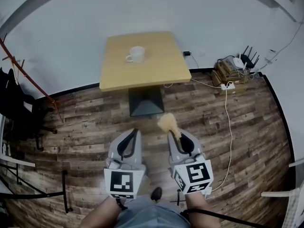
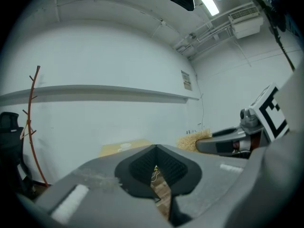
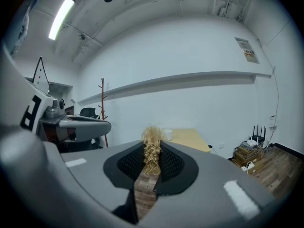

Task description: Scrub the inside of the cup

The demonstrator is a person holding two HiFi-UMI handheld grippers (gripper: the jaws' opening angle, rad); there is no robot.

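Observation:
A white cup stands on a small wooden table far ahead of me, and it also shows small in the left gripper view and the right gripper view. Both grippers hang over the floor, well short of the table. My left gripper is shut with nothing between its pads. My right gripper is shut on a tuft of straw-coloured scrubber, which sticks out past the fingertips. The same scrubber is seen from the left gripper.
The table rests on a dark pedestal base on a wood-plank floor. A router and boxes with trailing cables sit by the wall at the right. A thin red coat stand and dark chairs are at the left.

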